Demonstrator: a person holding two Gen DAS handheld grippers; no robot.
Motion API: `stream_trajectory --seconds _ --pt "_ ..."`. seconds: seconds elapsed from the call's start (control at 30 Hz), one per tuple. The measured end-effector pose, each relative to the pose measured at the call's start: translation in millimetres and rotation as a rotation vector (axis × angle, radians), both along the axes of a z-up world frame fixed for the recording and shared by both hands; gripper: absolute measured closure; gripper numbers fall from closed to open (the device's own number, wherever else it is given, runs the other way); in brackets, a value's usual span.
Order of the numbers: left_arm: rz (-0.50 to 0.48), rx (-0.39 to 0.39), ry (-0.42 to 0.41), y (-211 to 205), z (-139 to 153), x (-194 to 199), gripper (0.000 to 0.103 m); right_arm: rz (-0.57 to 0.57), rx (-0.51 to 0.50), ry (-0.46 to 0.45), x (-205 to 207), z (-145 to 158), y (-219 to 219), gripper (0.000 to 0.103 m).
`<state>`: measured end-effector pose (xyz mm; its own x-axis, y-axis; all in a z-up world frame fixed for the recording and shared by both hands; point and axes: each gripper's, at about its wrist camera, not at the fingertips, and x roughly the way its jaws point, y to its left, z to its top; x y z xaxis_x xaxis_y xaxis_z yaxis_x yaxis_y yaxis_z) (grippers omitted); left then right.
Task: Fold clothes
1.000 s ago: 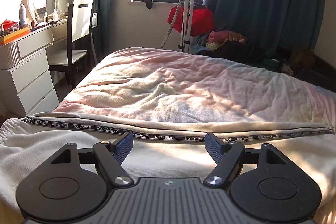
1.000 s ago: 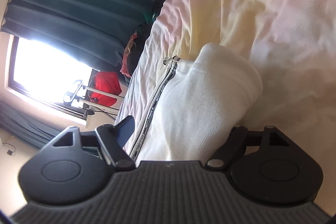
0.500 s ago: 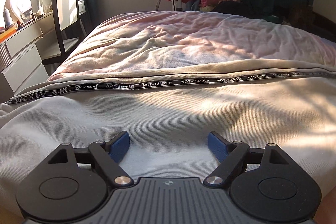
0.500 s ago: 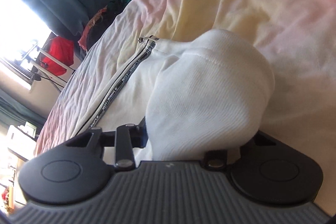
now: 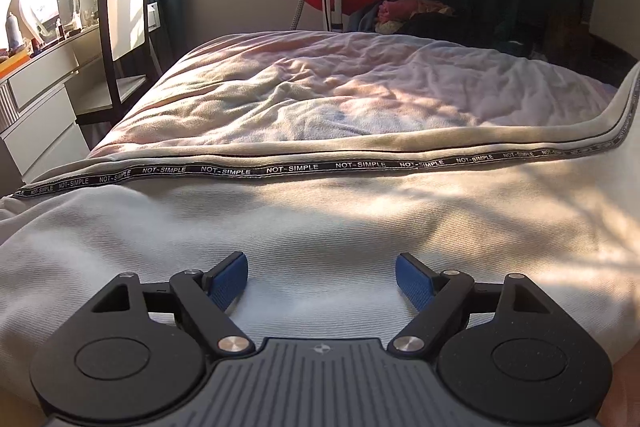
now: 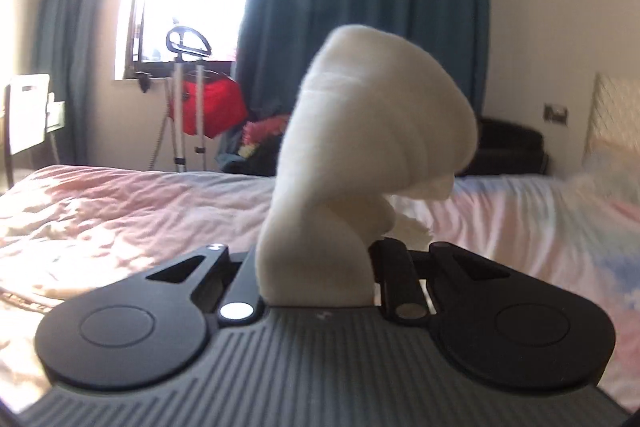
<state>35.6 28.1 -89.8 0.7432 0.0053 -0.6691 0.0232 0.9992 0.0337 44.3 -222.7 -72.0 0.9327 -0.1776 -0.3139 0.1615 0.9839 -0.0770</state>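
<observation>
A white garment point(image 5: 320, 223) with a black "NOT-SIMPLE" stripe point(image 5: 292, 169) lies spread across the near edge of the bed. My left gripper point(image 5: 321, 277) is open, its blue pads just above the cloth, empty. My right gripper point(image 6: 316, 267) is shut on a bunched end of the white garment point(image 6: 372, 131), which stands up above the jaws and hides the fingertips. In the left wrist view the garment's right end point(image 5: 624, 115) rises off the bed.
The bed has a rumpled pink and pale blue cover point(image 5: 320, 91). A white dresser point(image 5: 36, 107) and a chair point(image 5: 124, 39) stand at the left. A steamer stand with a red bag point(image 6: 200, 99), piled clothes point(image 5: 416, 11) and teal curtains point(image 6: 360, 7) lie beyond.
My right gripper has closed on the garment's end and lifted and turned it upright. My left gripper has moved forward over the garment, still open.
</observation>
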Motion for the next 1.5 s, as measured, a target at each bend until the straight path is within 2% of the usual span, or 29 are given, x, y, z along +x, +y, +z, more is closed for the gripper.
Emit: stream_trajectory --seconds 0.27,0.37,0.43,0.5,0.77,0.9,1.0,1.1,1.17,1.2,1.4,1.5 --pt "0.068 -0.152 -0.125 34 42 -17 0.021 0.388 -0.288 -0.011 -28 -23 135 0.086" --pt "0.079 -0.201 -0.133 42 47 -17 0.021 0.513 -0.38 0.079 -35 -52 166 0.086" --pt "0.081 -0.215 -0.124 43 48 -16 0.021 0.524 -0.421 0.102 -36 -64 172 0.085" --pt "0.078 -0.223 -0.126 43 47 -16 0.021 0.52 -0.42 0.097 -33 -62 170 0.085" --pt "0.057 -0.225 -0.215 46 56 -22 0.021 0.532 -0.406 -0.001 -43 -45 221 0.085" --pt "0.058 -0.226 -0.238 50 58 -24 0.021 0.527 -0.346 0.044 -34 -57 233 0.083" --pt "0.062 -0.236 -0.235 54 56 -23 0.021 0.551 -0.314 0.081 -34 -54 228 0.075" --pt "0.07 -0.25 -0.229 56 55 -21 0.02 0.609 -0.197 0.149 -40 -40 216 0.054" --pt "0.07 -0.259 -0.222 56 53 -21 0.02 0.651 -0.108 0.191 -51 -32 207 0.031" --pt "0.07 -0.263 -0.219 55 52 -20 0.02 0.668 -0.072 0.205 -57 -28 203 0.027" --pt "0.043 -0.266 -0.216 50 52 -25 0.02 0.674 0.133 0.241 -84 -1 170 0.026" --pt "0.017 -0.26 -0.205 44 48 -26 0.02 0.631 0.232 0.201 -85 11 148 0.026"
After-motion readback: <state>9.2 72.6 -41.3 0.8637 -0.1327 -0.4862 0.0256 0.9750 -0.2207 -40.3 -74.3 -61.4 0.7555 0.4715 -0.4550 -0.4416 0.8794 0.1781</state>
